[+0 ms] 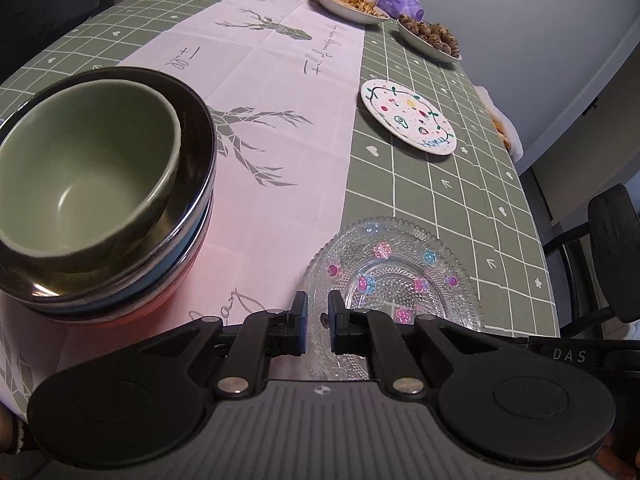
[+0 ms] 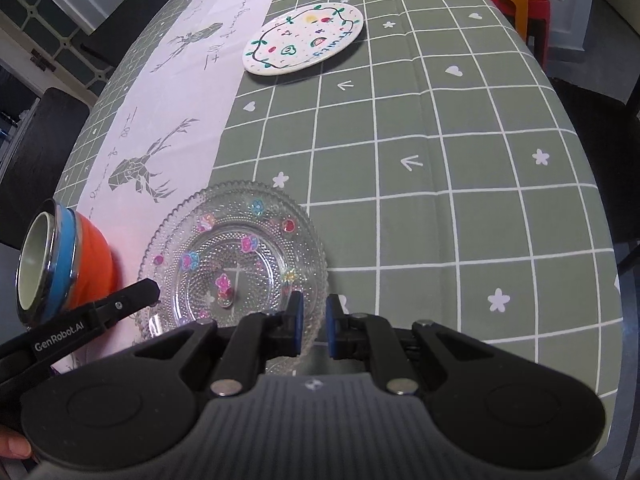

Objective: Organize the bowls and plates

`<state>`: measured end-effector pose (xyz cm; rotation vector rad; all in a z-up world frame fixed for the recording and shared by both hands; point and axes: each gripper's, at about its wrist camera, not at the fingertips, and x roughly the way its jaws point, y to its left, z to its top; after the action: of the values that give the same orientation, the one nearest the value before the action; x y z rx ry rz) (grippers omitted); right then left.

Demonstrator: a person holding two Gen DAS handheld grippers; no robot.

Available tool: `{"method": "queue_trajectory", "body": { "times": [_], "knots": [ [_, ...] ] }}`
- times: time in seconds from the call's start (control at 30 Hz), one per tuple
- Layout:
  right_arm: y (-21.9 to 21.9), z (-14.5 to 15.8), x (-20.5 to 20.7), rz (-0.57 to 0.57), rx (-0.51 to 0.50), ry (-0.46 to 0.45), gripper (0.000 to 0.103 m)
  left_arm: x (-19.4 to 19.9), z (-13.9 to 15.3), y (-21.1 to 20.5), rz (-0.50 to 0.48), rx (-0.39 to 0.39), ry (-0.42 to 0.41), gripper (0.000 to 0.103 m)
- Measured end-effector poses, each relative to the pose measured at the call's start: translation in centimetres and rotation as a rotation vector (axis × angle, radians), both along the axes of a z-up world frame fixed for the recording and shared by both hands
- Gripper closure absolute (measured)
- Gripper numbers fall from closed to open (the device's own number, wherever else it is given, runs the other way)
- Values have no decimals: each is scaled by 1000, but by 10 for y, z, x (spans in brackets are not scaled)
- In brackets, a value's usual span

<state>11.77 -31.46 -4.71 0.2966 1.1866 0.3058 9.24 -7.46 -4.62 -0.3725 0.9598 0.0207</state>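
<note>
The bowls appear to be dealt with already: a green bowl (image 1: 86, 168) is nested in a steel bowl (image 1: 192, 152), which sits in a blue bowl (image 2: 66, 256) and an orange bowl (image 2: 94, 264) at the bottom, the whole stack standing on the pale runner (image 1: 280, 100) of the table (image 2: 440, 160). The plates are judged to be what is left. A clear glass plate (image 2: 236, 256) with coloured flower marks lies flat just beside the stack, half on the runner and half on the green checked cloth, and a white painted plate (image 2: 304, 40) lies well apart from it, farther up the table; the two have not been brought together. The left gripper (image 1: 318, 324) is held low over the near rim of the glass plate, its fingers (image 1: 300, 320) set a narrow gap apart with nothing between them. The right gripper (image 2: 312, 328) is placed at the opposite near edge of the same plate, its fingers (image 2: 294, 324) likewise slightly parted and empty. Whether either gripper touches the glass cannot be told from these views. Two serving dishes with food (image 1: 352, 0) at the far end are not taken to be part of the task. Roughly half of the work is thus judged done, with the stacking of the two plates remaining
</note>
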Motion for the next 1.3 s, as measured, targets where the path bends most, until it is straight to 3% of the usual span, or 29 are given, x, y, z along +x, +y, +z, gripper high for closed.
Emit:
{"method": "queue_trajectory", "body": {
  "times": [0.17, 0.27, 0.4, 0.63, 0.87, 0.97, 1.23, 1.3],
  "knots": [
    [1, 0, 1, 1, 8, 9, 91, 1, 1, -1, -4, 6, 5, 92],
    [0, 1, 1, 3, 24, 13, 86, 1, 1, -3, -6, 10, 11, 82],
    [1, 3, 0, 7, 25, 3, 84, -1, 5, -5, -18, 29, -33, 81],
    [0, 12, 1, -9, 24, -45, 67, -1, 18, -17, -85, 103, -122, 78],
    [-4, 7, 6, -51, 1, -26, 66, 6, 8, -5, -85, 50, -99, 77],
    [-8, 3, 8, -68, 22, 1, 73, 9, 5, 0, -89, 13, -90, 77],
    [-11, -1, 9, -72, 61, 30, 99, 6, 1, -1, -82, 47, -90, 83],
    [-8, 1, 8, -59, 44, 18, 100, 6, 1, -1, -82, 49, -90, 83]
  ]
}}
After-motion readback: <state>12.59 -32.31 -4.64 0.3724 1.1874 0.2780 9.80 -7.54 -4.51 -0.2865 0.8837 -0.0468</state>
